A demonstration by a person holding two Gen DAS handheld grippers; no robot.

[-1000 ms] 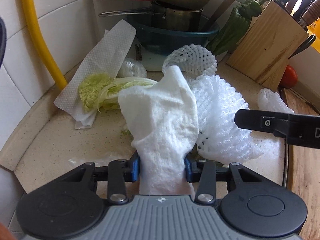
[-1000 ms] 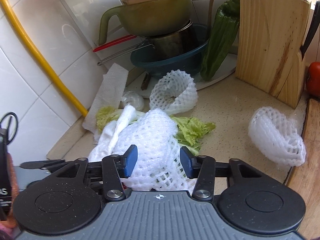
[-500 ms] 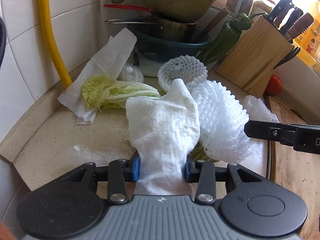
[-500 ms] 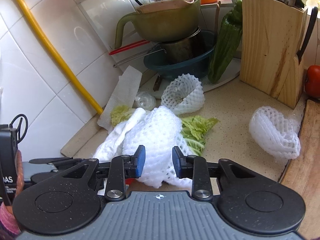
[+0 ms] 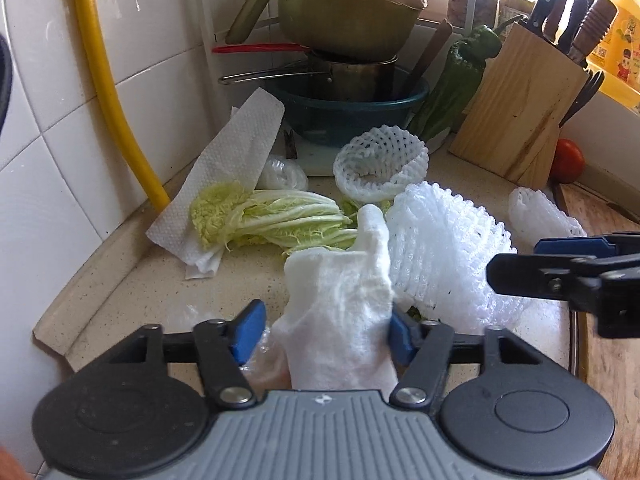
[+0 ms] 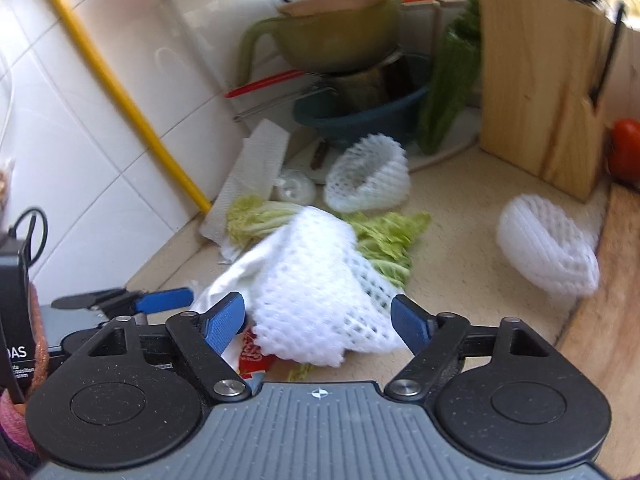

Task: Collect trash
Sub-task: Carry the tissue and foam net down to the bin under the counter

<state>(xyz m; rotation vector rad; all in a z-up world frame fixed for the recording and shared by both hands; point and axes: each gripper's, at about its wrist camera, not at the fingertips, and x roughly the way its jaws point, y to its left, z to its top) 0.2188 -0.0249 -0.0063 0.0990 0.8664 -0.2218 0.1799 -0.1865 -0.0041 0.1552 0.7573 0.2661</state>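
My left gripper [image 5: 325, 330] is open; a crumpled white paper towel [image 5: 340, 308] lies loose between its jaws, leaning on the right one. My right gripper [image 6: 318, 320] is open around a white foam net [image 6: 316, 284], which also shows in the left wrist view [image 5: 448, 256]. Cabbage leaves [image 5: 272, 216] lie on the counter behind, also seen in the right wrist view [image 6: 384, 236]. Another foam net ring [image 5: 380, 164] sits further back, and a third [image 6: 548, 252] lies at the right. A flat paper towel [image 5: 236, 160] leans on the wall. A red wrapper [image 6: 254, 354] shows under the net.
A stack of bowls and a pot [image 5: 344, 64] stands at the back. A wooden knife block [image 5: 520, 104] and a tomato [image 5: 568, 156] stand at the right. A yellow hose [image 5: 108, 88] runs down the tiled wall. A wooden board [image 6: 600, 320] borders the right.
Both grippers have opened, letting go of the paper towel and the foam net. Both have pulled back and risen a little from the pile.
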